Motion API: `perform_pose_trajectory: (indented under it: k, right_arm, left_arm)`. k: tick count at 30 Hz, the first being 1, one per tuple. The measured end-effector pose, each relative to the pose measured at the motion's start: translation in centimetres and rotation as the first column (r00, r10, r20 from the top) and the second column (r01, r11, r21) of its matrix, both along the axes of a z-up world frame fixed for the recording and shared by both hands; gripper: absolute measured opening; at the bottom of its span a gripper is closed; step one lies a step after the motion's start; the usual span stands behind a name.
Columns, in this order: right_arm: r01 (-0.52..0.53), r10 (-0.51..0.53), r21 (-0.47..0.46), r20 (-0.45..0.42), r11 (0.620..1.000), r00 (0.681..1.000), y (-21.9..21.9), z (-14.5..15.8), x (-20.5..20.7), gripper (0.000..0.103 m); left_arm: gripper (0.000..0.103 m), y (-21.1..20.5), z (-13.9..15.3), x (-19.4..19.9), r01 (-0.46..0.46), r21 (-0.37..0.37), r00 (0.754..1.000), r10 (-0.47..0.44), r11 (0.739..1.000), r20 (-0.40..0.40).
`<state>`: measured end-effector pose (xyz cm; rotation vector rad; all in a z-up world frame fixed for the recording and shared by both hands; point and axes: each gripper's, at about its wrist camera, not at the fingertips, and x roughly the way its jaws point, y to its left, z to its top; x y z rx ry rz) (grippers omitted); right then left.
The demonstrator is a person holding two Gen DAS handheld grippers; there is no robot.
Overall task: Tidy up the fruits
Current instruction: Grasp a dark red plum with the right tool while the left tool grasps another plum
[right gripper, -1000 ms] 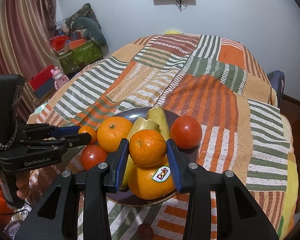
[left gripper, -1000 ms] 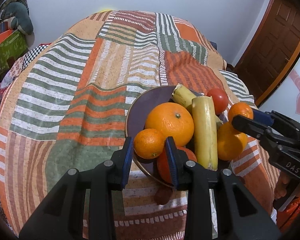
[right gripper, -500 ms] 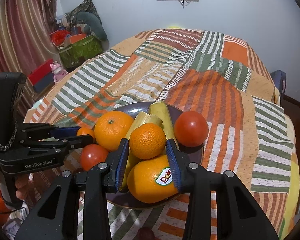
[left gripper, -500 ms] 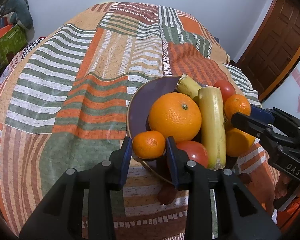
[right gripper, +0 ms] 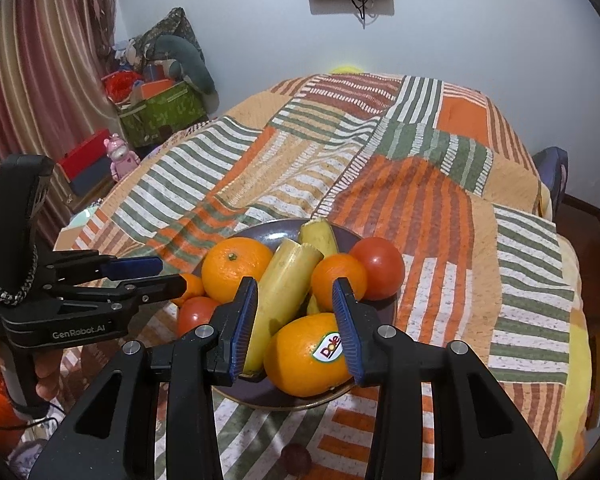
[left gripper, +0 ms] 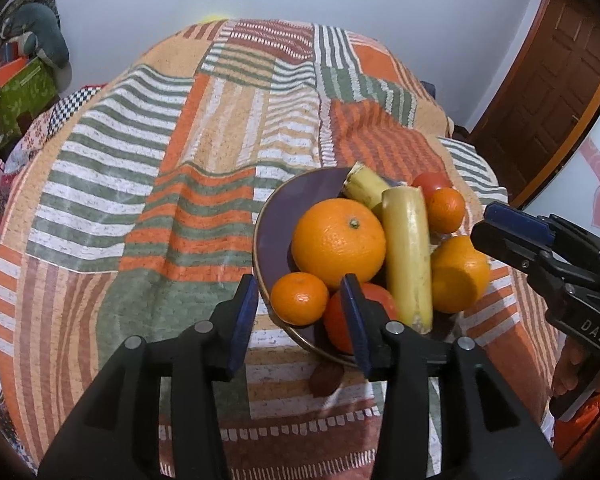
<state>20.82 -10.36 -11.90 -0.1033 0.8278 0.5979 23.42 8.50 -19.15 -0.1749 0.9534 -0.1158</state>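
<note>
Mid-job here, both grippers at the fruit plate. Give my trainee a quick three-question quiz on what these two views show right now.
1. True or false: the right gripper is clamped on the orange with the Dole sticker.
2. Multiple choice: the fruits sit on (A) a wicker basket, (B) a dark plate, (C) the bare striped cloth.
3. Which fruit lies between the open fingers of the left gripper?

Key:
1. False; its fingers are open.
2. B
3. The small mandarin at the plate's near edge.
</note>
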Motion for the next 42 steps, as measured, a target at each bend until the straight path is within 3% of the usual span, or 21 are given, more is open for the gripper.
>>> perform_pose_trajectory:
  k: [10,17,34,42]
  right_arm:
    - [0.02,-0.02,-0.011,0.028,1.0,0.999,-1.2,1.4,-2.0,0.036]
    - [0.047,-0.047,-0.014,0.005,0.999,0.999,-2.8,1.3,-3.5,0.036]
    - [0.082,-0.091,-0.056,-0.172,0.995,0.981,-4.7,-4.4,-5.8,0.037]
    - [0.06,-0.069,-0.047,-0.21,0.997,0.975,-4.4,-5.8,-5.6,0.037]
  left_arm:
    - [0.043,-0.1,2.2,-2.4,0.002,0.016,0.999,-0.002,1.0,0.038]
    - [0.043,-0.1,2.1,-4.0,0.003,0.018,1.0,-0.004,1.0,0.02]
    - [0.043,-1.0,-3.2,-4.6,0.013,0.02,0.992,-0.01,1.0,-0.128]
    - [0.043,-1.8,-4.2,-3.8,0.049,0.03,0.99,-0.045,0.998,-0.135]
